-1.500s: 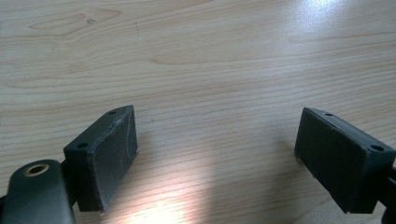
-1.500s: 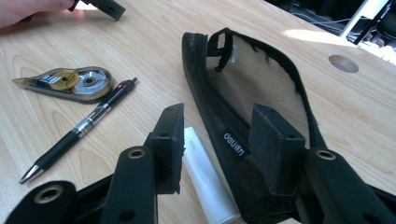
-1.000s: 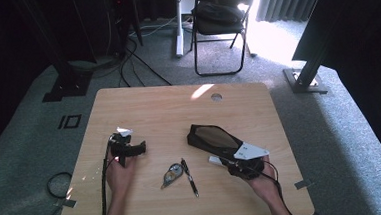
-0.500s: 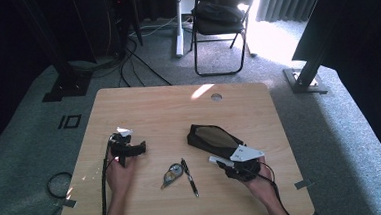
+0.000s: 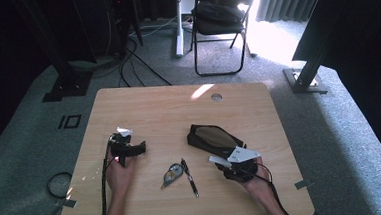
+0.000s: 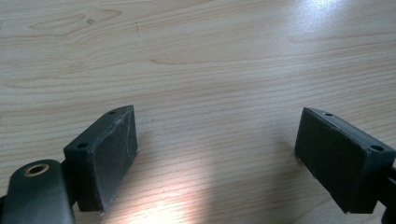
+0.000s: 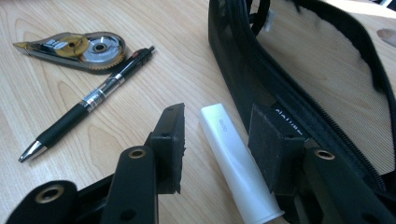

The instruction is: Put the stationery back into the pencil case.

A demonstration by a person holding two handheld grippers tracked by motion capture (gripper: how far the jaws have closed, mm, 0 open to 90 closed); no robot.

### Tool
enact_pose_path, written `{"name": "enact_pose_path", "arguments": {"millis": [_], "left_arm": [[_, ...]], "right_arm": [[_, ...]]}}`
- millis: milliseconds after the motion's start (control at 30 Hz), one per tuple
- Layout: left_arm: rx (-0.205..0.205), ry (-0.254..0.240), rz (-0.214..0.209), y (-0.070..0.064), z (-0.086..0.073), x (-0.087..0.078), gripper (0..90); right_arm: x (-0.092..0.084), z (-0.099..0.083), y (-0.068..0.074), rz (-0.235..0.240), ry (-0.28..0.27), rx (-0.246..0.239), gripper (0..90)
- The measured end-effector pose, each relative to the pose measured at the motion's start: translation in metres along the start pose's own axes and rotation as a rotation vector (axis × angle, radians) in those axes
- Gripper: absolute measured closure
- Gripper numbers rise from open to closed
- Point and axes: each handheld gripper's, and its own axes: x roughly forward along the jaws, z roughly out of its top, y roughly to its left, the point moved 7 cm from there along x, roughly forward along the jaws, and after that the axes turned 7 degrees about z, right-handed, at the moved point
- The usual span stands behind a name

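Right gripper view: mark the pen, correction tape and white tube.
pen (image 7: 91,99), right gripper view, chrome band mid-barrel
correction tape (image 7: 79,48), right gripper view, clear body
white tube (image 7: 236,167), right gripper view, mid-length, between the jaws

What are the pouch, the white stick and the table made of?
Pouch: looks like black fabric with tan mesh, by its woven texture and zipper edge. White stick: probably smooth plastic, given its slight sheen. Table: wood or wood-look laminate, with visible grain and a glossy glare.

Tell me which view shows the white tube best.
The right gripper view: the white tube lies large between the right gripper's open jaws, beside the black pouch. The high view shows it as a small pale sliver at that gripper.
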Motion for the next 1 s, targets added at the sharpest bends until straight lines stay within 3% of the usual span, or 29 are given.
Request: {"name": "enact_pose_path", "arguments": {"millis": [567,1000], "left_arm": [[0.0,0.0,0.0,0.0,0.0,0.0,13.4],[0.0,0.0,0.0,0.0,0.0,0.0,13.4]], "right_arm": [[0.011,-0.014,0.001,-0.044,0.083,-0.054,50.0],[0.016,-0.019,-0.002,-0.049,0.109,-0.041,45.2]]}}
